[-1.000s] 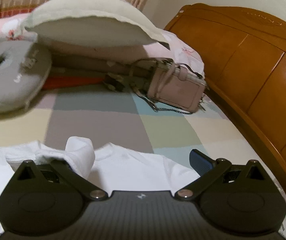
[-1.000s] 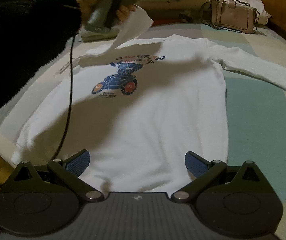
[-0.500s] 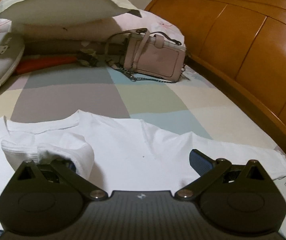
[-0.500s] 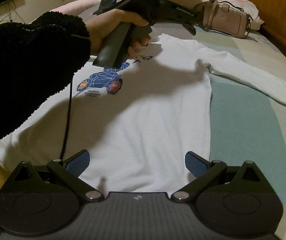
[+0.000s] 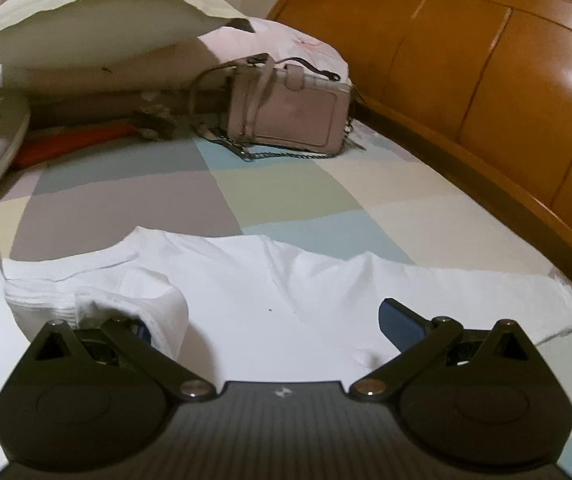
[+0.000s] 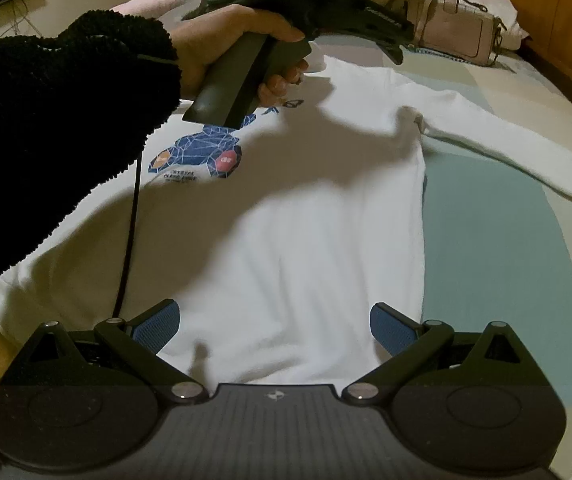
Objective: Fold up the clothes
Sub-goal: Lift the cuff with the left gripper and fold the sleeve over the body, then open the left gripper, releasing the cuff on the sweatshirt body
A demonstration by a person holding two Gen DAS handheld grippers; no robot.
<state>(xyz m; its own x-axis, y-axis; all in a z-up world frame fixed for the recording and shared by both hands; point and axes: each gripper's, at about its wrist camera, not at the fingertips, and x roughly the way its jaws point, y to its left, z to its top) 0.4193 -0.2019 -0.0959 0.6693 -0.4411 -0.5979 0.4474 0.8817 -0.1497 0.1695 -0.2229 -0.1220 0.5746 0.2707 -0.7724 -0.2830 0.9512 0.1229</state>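
A white shirt (image 6: 294, 216) lies flat on the checked bed (image 5: 286, 192), under both tongs. Left tongs (image 5: 264, 320) spread apart, a cuff (image 5: 126, 304) draped over one finger, perhaps caught; right tongs (image 6: 274, 320) also apart. Ahead sit a pink handbag (image 5: 286, 112), pillows (image 5: 98, 16) and wooden headboard (image 5: 486, 60).

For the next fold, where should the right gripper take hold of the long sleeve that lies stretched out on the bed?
Probably at the cuff end of the sleeve, coming from above with the open right gripper. The sleeve lies flat and straight, away from the shirt, with bare bedsheet beside it, so the end is free to lift and carry across.
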